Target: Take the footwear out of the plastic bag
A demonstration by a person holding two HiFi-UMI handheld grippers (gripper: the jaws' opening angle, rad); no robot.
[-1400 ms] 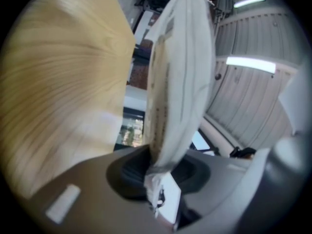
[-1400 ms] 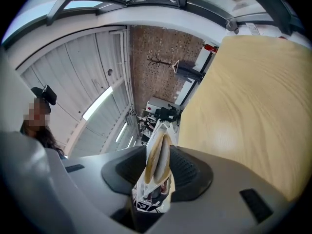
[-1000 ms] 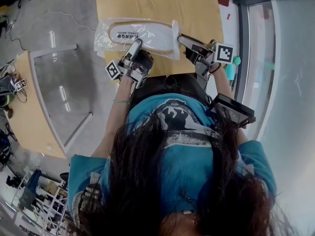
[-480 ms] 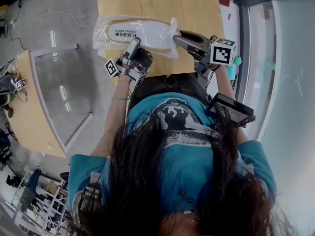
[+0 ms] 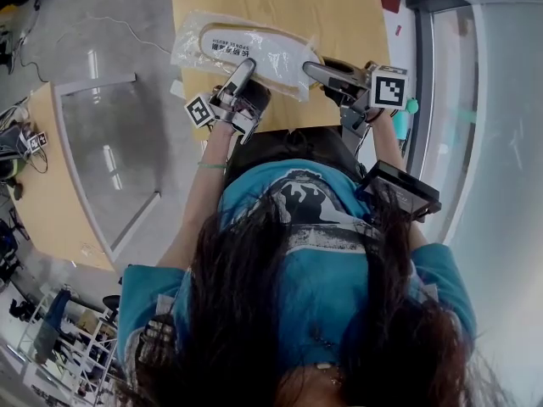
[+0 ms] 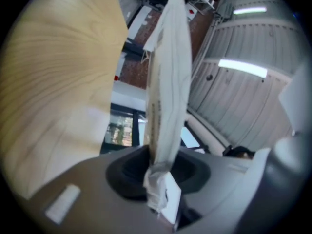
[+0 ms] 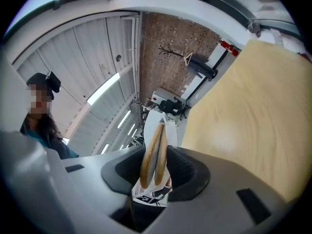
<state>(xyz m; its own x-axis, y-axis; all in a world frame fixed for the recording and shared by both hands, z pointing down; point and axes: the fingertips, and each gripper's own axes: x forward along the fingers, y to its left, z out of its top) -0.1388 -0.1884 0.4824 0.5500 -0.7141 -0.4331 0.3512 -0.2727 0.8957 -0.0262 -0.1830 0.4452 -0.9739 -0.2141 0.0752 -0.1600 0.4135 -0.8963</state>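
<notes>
Plastic bag [image 5: 190,49] has swung askew on the bench [image 5: 339,7] with the footwear [image 5: 231,42] still inside, its edge pinched in the left gripper [image 5: 245,66] while the right gripper [image 5: 309,69], jaws opening, loosens on the footwear's end, so extraction looks barely begun.

Plastic bag [image 5: 192,47] on table [image 5: 271,2], near its front edge, lying left to right; footwear [image 5: 246,46] inside bag. Left gripper [image 5: 242,73] at bag's near side, bag edge between jaws. Right gripper [image 5: 312,70] at bag's right end, jaws opening, footwear between them. Second table [image 5: 47,193] far left, well apart
</notes>
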